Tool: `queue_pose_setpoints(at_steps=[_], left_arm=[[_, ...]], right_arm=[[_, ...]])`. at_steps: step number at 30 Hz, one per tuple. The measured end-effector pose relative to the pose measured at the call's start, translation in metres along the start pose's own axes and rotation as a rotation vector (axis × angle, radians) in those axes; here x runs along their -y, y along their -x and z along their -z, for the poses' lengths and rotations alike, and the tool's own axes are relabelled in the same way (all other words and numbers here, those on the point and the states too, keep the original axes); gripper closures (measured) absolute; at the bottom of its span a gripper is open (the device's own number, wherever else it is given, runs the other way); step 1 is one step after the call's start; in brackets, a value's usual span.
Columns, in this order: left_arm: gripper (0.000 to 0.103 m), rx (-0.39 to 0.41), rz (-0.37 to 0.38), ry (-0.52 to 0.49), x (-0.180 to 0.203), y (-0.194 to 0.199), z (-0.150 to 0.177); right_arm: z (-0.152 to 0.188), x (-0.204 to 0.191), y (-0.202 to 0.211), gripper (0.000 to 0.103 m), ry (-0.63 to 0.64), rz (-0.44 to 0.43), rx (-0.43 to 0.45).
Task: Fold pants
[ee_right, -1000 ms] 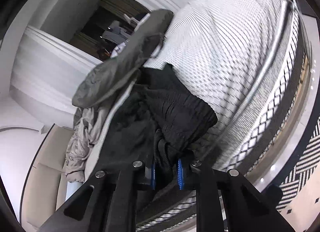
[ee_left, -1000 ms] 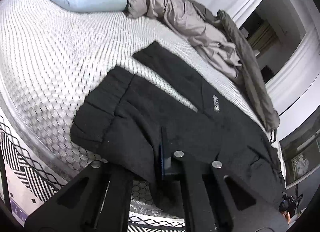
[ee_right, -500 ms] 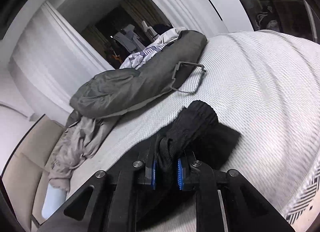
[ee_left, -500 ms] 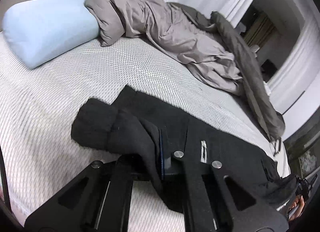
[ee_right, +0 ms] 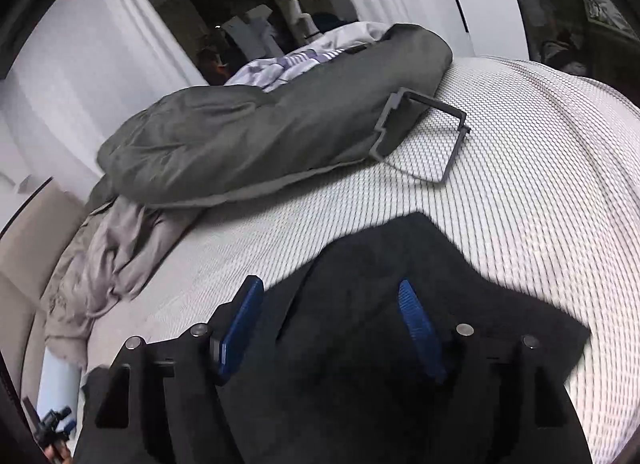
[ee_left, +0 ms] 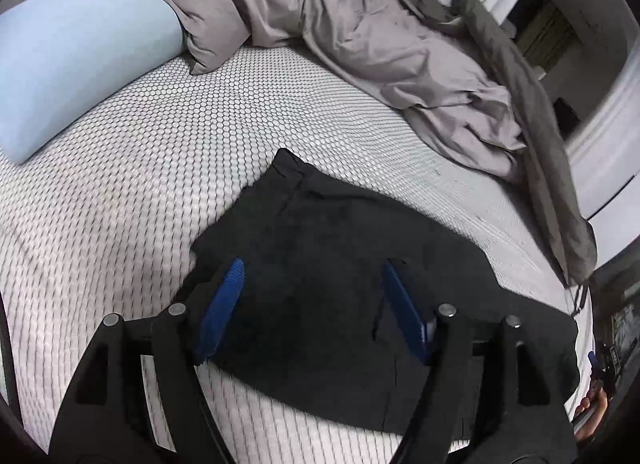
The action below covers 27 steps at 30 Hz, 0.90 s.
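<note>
The black pants (ee_left: 336, 288) lie folded over and flat on the white dotted mattress (ee_left: 140, 168). My left gripper (ee_left: 314, 268) hovers just above the folded cloth, its blue pads (ee_left: 220, 312) spread wide and its jaws opening, with nothing pinched between them. In the right wrist view the same black pants (ee_right: 384, 264) spread under my right gripper (ee_right: 330, 286), whose jaws are also opening; its blue pads (ee_right: 420, 324) stand apart and free of the fabric. The other gripper shows small at the edge of each view.
A light blue pillow (ee_left: 72, 64) lies at the far left of the bed. A crumpled grey duvet (ee_left: 360, 36) and a dark grey cover (ee_right: 260, 136) run along the far side. A dark rectangular frame (ee_right: 424, 140) rests on the mattress near the cover.
Both grippers carried the pants' end forward over the bed, folding the cloth over itself, then let go. Both sets of jaws went from shut on the fabric to wide apart.
</note>
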State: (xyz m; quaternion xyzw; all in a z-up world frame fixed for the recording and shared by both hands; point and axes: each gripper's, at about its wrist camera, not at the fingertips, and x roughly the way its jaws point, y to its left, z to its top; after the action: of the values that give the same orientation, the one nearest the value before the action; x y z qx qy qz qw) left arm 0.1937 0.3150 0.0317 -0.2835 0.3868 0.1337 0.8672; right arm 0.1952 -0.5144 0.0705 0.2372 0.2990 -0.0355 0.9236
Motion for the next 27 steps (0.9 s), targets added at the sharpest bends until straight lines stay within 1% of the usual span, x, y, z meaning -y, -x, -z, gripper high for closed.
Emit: queue_pose_setpoints(at_steps=[1, 2, 4, 5, 6, 7, 8, 9, 11, 12, 13, 14, 15, 16, 18, 21, 23, 24, 25, 26, 27], left_arm=[[0.035, 0.009, 0.027, -0.003, 0.003, 0.008, 0.011], [0.035, 0.012, 0.065, 0.002, 0.006, 0.017, 0.029], [0.036, -0.015, 0.115, 0.029, 0.009, 0.021, 0.052], [0.038, -0.047, 0.165, 0.052, 0.010, 0.019, 0.065], [0.044, -0.098, 0.201, 0.074, 0.012, 0.009, 0.076], [0.053, -0.128, 0.194, 0.084, 0.014, 0.002, 0.085], [0.055, -0.161, 0.181, 0.096, 0.015, -0.009, 0.092], [0.056, -0.181, 0.167, 0.109, 0.016, -0.019, 0.097], [0.062, -0.208, 0.116, 0.138, 0.014, -0.038, 0.104], [0.065, -0.193, 0.124, 0.156, 0.012, -0.040, 0.103], [0.069, -0.158, 0.146, 0.180, 0.011, -0.038, 0.101], [0.074, -0.132, 0.157, 0.196, 0.010, -0.037, 0.100], [0.089, -0.114, 0.162, 0.199, 0.011, -0.035, 0.098], [0.101, -0.098, 0.154, 0.187, 0.012, -0.034, 0.096], [0.103, -0.079, 0.130, 0.153, 0.015, -0.026, 0.096], [0.103, -0.048, 0.109, 0.107, 0.014, -0.001, 0.100], [0.102, -0.037, 0.065, 0.057, 0.015, 0.009, 0.103], [0.101, -0.044, 0.024, 0.032, 0.011, 0.007, 0.102], [0.097, -0.076, -0.011, 0.015, 0.003, 0.003, 0.104], [0.095, -0.112, -0.010, 0.029, -0.001, -0.005, 0.106], [0.094, -0.119, 0.005, 0.047, -0.003, -0.006, 0.106]], right_arm=[[0.008, -0.001, 0.005, 0.027, -0.001, -0.009, -0.002], [0.016, -0.001, 0.014, 0.027, -0.014, -0.028, 0.000], [0.036, -0.004, 0.032, 0.026, -0.032, -0.069, -0.006], [0.047, -0.007, 0.042, 0.026, -0.039, -0.088, -0.009], [0.054, -0.009, 0.047, 0.025, -0.042, -0.108, -0.015], [0.066, -0.009, 0.056, 0.025, -0.049, -0.135, -0.027], [0.078, -0.009, 0.065, 0.025, -0.062, -0.150, -0.028], [0.087, -0.008, 0.071, 0.024, -0.071, -0.166, -0.031], [0.106, -0.006, 0.081, 0.023, -0.074, -0.195, -0.034], [0.111, -0.004, 0.083, 0.020, -0.073, -0.197, -0.033], [0.113, -0.003, 0.083, 0.019, -0.066, -0.197, -0.034], [0.116, -0.001, 0.082, 0.019, -0.052, -0.200, -0.032], [0.116, 0.001, 0.079, 0.019, -0.042, -0.196, -0.033], [0.115, 0.004, 0.077, 0.019, -0.039, -0.187, -0.035], [0.114, 0.013, 0.071, 0.019, -0.057, -0.165, -0.038], [0.111, 0.022, 0.063, 0.019, -0.076, -0.173, -0.059], [0.110, 0.026, 0.063, 0.019, -0.072, -0.157, -0.061], [0.110, 0.027, 0.063, 0.019, -0.068, -0.150, -0.060], [0.110, 0.027, 0.064, 0.019, -0.065, -0.145, -0.059], [0.111, 0.028, 0.063, 0.019, -0.058, -0.139, -0.066], [0.111, 0.029, 0.062, 0.019, -0.050, -0.134, -0.071]])
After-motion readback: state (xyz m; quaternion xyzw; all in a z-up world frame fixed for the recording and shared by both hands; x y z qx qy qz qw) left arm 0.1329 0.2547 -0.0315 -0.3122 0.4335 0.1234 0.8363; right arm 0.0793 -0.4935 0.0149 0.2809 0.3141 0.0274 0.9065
